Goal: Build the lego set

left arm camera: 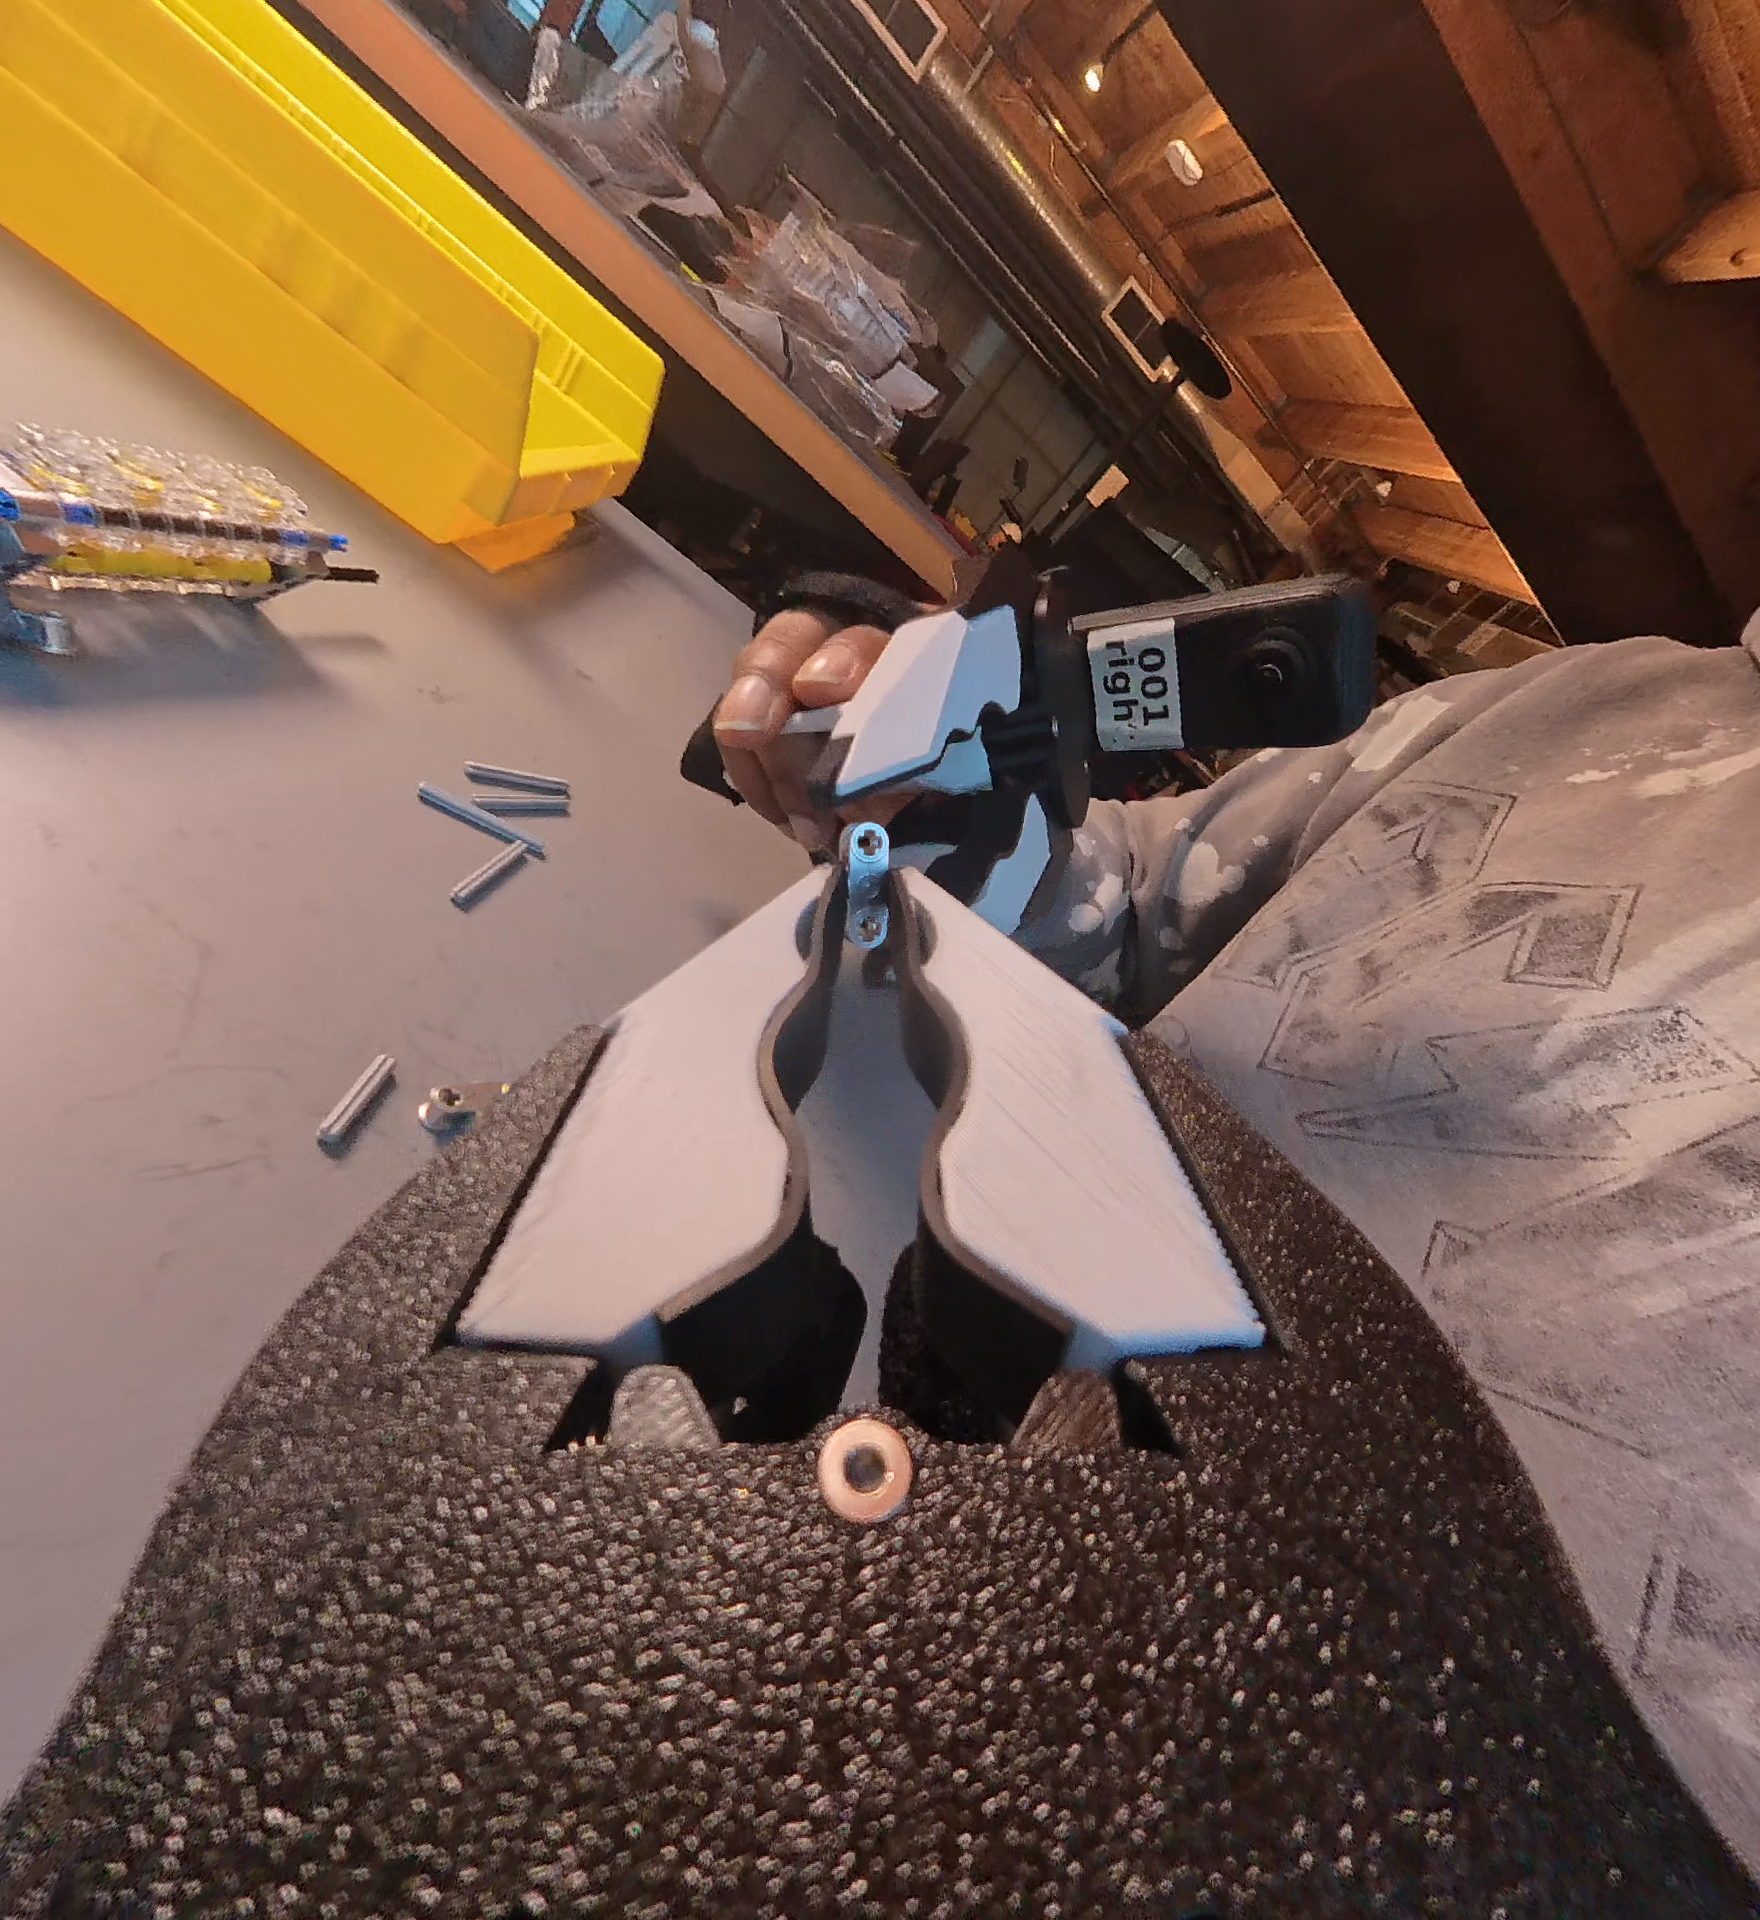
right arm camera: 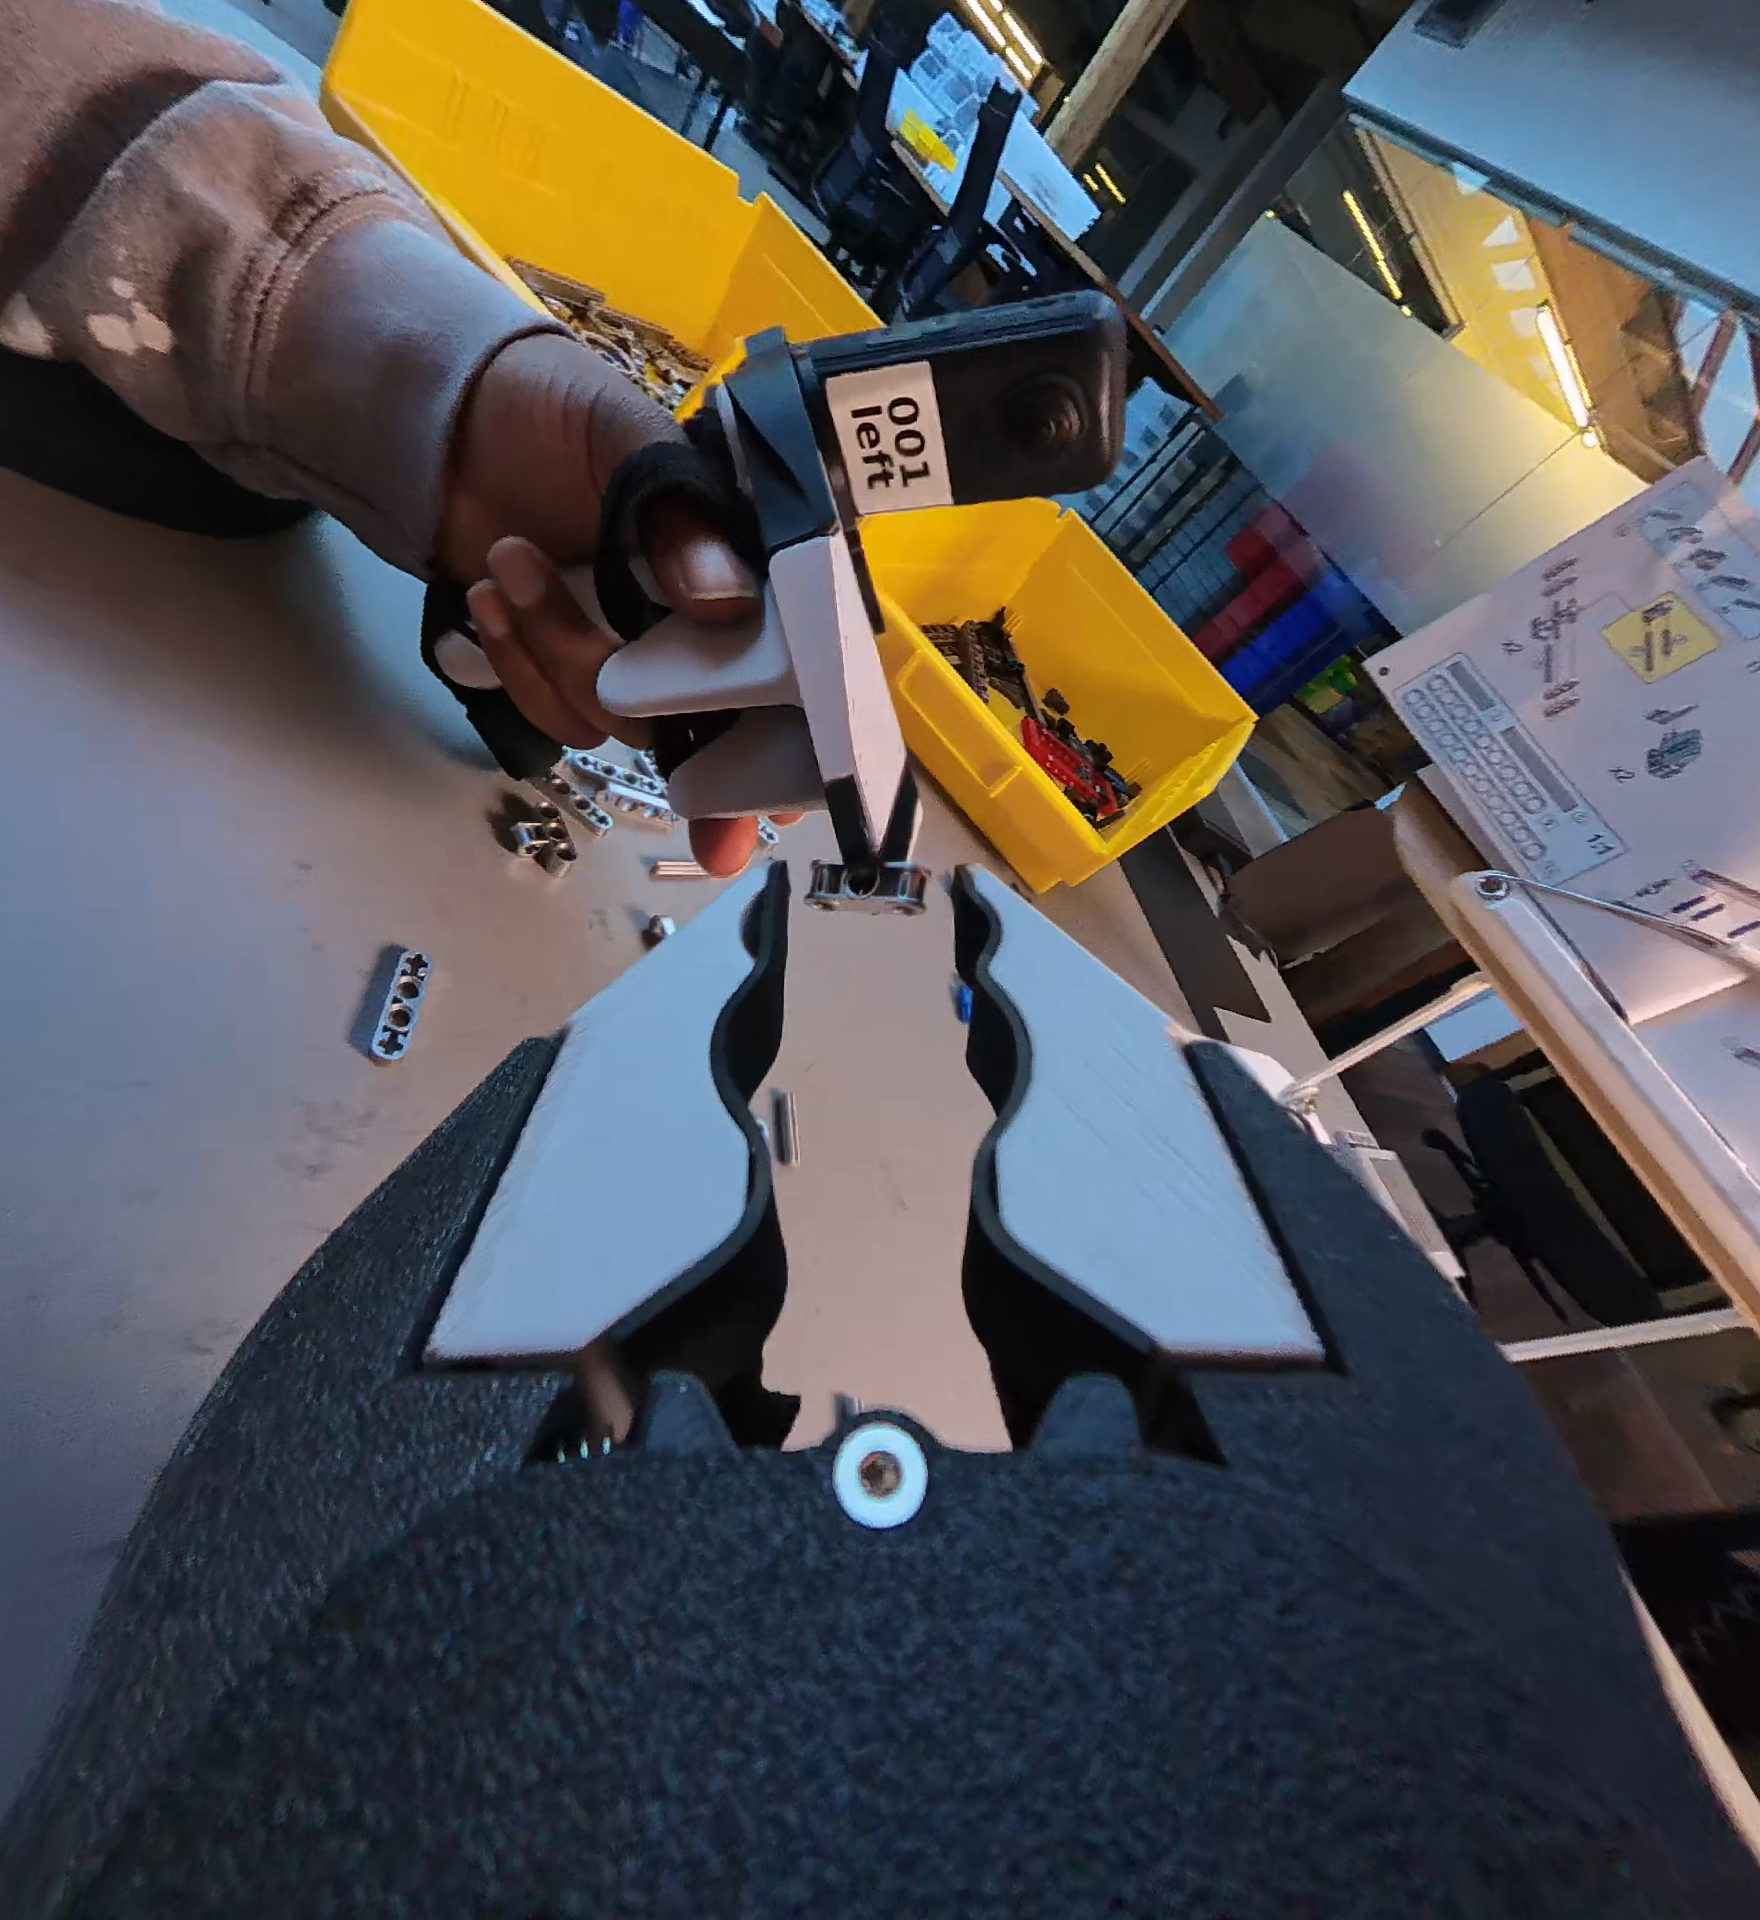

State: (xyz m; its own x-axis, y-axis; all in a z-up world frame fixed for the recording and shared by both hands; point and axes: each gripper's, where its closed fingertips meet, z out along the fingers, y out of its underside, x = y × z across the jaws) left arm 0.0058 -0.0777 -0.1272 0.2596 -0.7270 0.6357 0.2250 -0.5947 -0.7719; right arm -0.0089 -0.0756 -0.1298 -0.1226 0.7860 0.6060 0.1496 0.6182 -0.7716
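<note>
- The left gripper is clenched on a small grey three-hole beam, pinched at the very fingertips and lifted clear of the table.
- In the left wrist view the beam's long axis runs straight away from the camera, in line with the fingers; one cross-holed end sticks out past the tips towards the right gripper.
- In the right wrist view the same beam lies crosswise, its long axis left to right, with its holed face turned to the camera and the left gripper coming down onto its middle from above.
- The right gripper is released, its jaws spread wide, with the beam just beyond its tips and apart from both of them.
- Only the left wrist view shows the loose grey axle rods on the table to the left, a part-built model of clear, blue and yellow pieces farther left, and stacked yellow bins behind it.
- Only the right wrist view shows an open yellow bin of black and red parts just behind the beam, a spare grey beam lying near on the left, small grey connectors beyond it, and an instruction booklet on a stand at the right.
- Each view shows the person's hand around the other gripper.
</note>
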